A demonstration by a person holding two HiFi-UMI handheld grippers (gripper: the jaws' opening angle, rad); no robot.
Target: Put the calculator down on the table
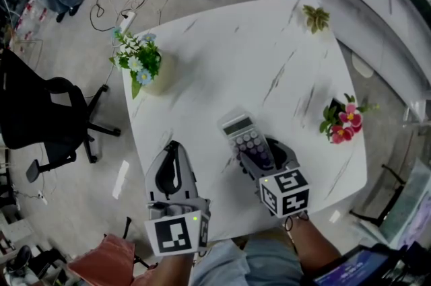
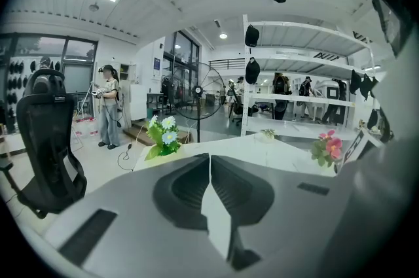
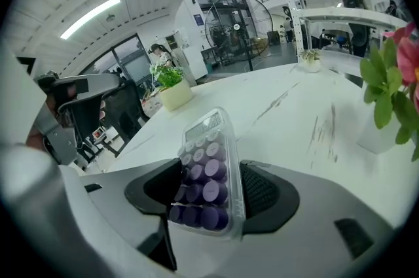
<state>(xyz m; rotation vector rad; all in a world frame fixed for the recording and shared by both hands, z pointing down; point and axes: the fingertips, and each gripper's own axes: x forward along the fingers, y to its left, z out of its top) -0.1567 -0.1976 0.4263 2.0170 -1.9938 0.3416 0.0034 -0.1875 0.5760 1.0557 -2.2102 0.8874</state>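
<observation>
The calculator (image 3: 208, 169) has a clear, glossy plastic shell over matt purple keys. The table (image 1: 222, 56) top is smooth white with grey marble-like veins.

1. Your table (image 1: 269, 56) is white, with thin grey streaks like marble.
2. The calculator (image 3: 208, 172) has a clear, pale case, round purple keys and a grey display.
3. Your left gripper (image 2: 209, 162) and your right gripper (image 3: 209, 188) have light grey bodies, and their ribbed pads (image 3: 262, 191) are black.
4. The cube (image 1: 285, 190) on each gripper is white with black square markers.
5. The flowers on your left (image 1: 138, 59) are white and light blue with green leaves, in a cream pot.
6. The flowers on your right (image 1: 342, 122) are pink and red with green leaves.
7. The office chair (image 1: 40, 110) is black and the floor (image 1: 81, 56) is pale grey.
</observation>
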